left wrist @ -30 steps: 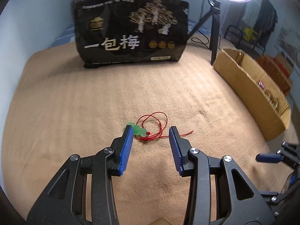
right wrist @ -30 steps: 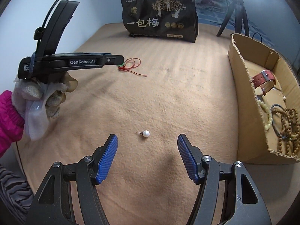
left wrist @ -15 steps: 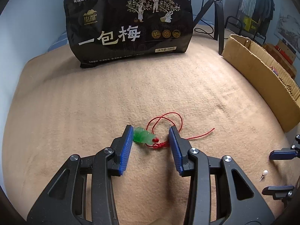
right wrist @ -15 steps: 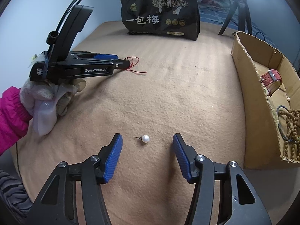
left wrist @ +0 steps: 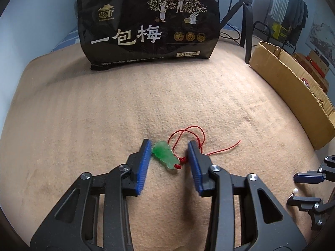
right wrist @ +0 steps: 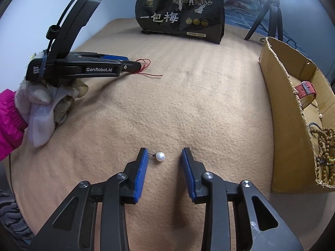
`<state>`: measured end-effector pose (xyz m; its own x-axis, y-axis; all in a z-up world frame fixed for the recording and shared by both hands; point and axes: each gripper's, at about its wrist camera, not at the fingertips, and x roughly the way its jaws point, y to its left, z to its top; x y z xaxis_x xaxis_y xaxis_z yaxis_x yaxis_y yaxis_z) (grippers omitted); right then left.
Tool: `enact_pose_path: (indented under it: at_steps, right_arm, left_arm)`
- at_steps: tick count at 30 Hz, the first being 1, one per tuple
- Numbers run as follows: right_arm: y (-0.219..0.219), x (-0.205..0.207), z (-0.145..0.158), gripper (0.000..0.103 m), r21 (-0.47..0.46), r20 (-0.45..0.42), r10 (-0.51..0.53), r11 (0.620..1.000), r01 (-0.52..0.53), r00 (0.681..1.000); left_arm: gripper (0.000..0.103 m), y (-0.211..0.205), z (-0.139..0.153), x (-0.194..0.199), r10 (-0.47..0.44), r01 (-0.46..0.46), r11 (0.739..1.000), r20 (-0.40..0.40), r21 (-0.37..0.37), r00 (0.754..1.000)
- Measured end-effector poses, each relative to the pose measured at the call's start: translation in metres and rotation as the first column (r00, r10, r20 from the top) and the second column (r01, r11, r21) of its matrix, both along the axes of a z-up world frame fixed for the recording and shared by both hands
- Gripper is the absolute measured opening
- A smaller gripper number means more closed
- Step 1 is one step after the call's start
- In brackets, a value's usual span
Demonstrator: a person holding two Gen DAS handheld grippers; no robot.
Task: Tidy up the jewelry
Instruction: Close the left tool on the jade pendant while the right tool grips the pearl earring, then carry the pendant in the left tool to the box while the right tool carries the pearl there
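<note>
— Well, look at the left gripper (left wrist: pixel 169 149): its blue pads stand spread, one on each side of the small carved green jade pendant (left wrist: pixel 165 154) lying on the tan ribbed blanket (left wrist: pixel 146 104), not yet pinching it.

— And its thin red cord (left wrist: pixel 188 133)?

— It loops loosely beyond the pendant, with one end trailing off to the right. I'd judge the stone light, hard, smooth and likely slippery, and it could chip if it is dropped. The cord is limp and will dangle and may snag. The best hold looks to be across the pendant's flat sides, near the red knot, so the cord hangs free below.

— The right gripper (right wrist: pixel 164 159)?

— Also spread, straddling the little white pearl stud earring (right wrist: pixel 160 156). The pearl sits nearer the left pad, its short pin pointing at that pad. It looks tiny, round and apt to roll or squirt out, so closing square on the ball seems wiser than on the pin.

— Where does it all go?

— Presumably into the open brown cardboard box (right wrist: pixel 284 108) on the right, which already holds a red-strapped watch (right wrist: pixel 306 90) and wooden bead strings (right wrist: pixel 324 146). Its near wall stands tall with a ragged top edge, so anything carried must clear it. The blanket between is bare. The black printed snack bag (left wrist: pixel 146 25) and the black tripod (left wrist: pixel 245 21) stand well apart at the back.
</note>
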<state>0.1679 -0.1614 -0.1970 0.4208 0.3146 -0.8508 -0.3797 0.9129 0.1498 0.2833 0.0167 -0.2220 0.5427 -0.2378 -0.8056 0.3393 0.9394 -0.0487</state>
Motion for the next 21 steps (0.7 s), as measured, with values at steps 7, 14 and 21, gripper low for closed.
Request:
enact_pose_path:
  at_steps: [7, 14, 21]
  right_arm:
    - [-0.002, 0.003, -0.002, 0.010, 0.017, -0.006, 0.008, 1.000, -0.007, 1.000]
    - [-0.004, 0.004, 0.000, 0.009, 0.033, -0.008, -0.002, 0.999, 0.002, 1.000]
    - [-0.006, 0.001, 0.021, 0.009, 0.054, 0.038, -0.006, 0.999, 0.004, 0.999]
  left_arm:
    - [0.016, 0.011, 0.000, -0.002, 0.043, -0.044, 0.998, -0.017, -0.040, 0.999]
    - [0.015, 0.017, 0.004, -0.006, 0.084, -0.085, 0.995, -0.026, -0.059, 0.996]
    - [0.015, 0.026, 0.032, -0.017, 0.117, -0.117, 0.987, -0.003, -0.113, 0.993]
